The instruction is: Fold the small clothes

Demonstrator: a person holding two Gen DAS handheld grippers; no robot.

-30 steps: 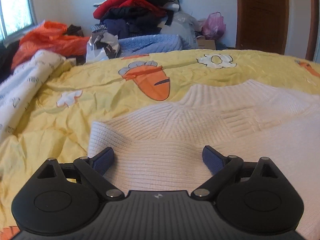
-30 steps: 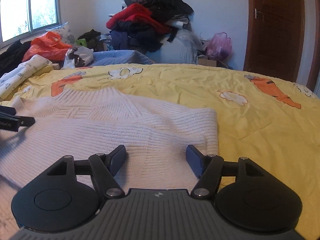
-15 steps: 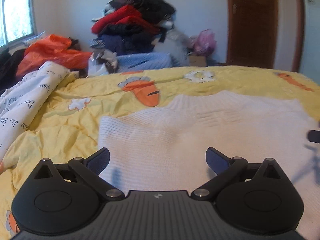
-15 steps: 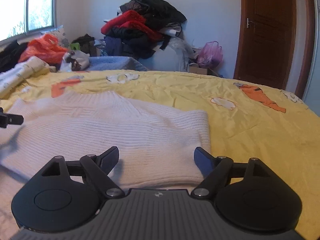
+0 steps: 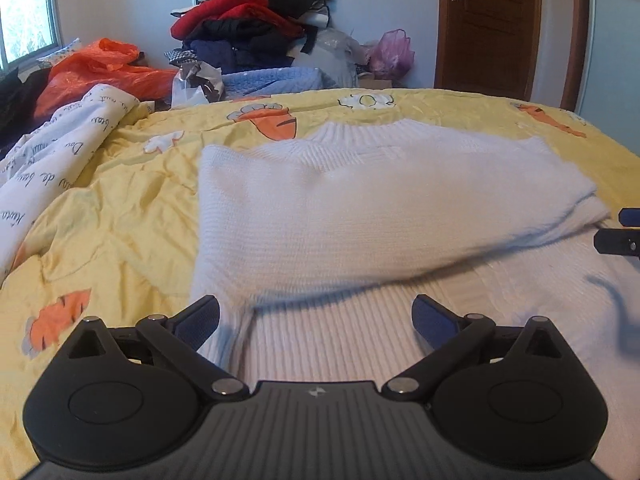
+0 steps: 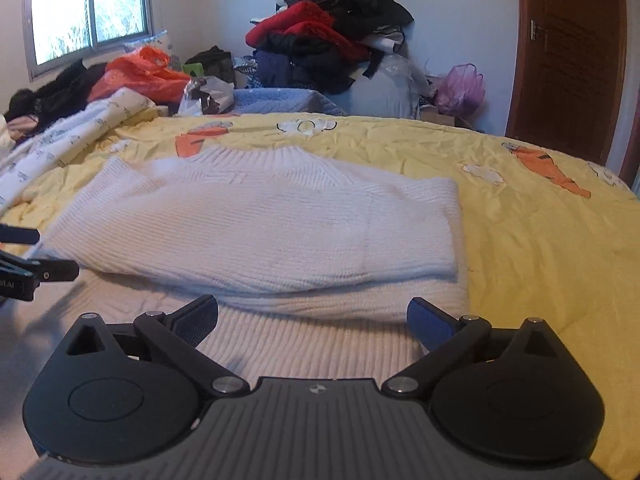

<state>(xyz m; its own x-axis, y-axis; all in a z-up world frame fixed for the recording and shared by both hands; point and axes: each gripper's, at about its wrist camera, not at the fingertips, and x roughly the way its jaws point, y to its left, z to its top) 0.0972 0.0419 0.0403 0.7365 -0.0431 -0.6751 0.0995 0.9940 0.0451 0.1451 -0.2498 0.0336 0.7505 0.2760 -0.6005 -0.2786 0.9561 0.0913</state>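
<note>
Left wrist view: the left tool (image 5: 316,316) hangs over the near hem of the white knitted sweater (image 5: 360,208), jaws spread wide with nothing pinched. A second ago its pads sat right at the knit; now it has pulled back, and the sleeves lie folded across the body ahead of it, collar farthest away. To its left runs the yellow carrot-print bedspread (image 5: 120,216), rumpled, and beyond that a white printed quilt (image 5: 52,160). The other tool's tip pokes in at far right.

Right wrist view: the right tool (image 6: 312,320) is opening its jaws, already wide, with no cloth between them. It too has let go and backed off, so I judge the sleeve fold done and the bottom-to-collar fold next. The sweater lies straight ahead, its right edge stacked thick. The left tool shows at the left edge. The heap of clothes (image 6: 324,36) and wooden door (image 6: 568,60) stand well beyond; nothing blocks the way.
</note>
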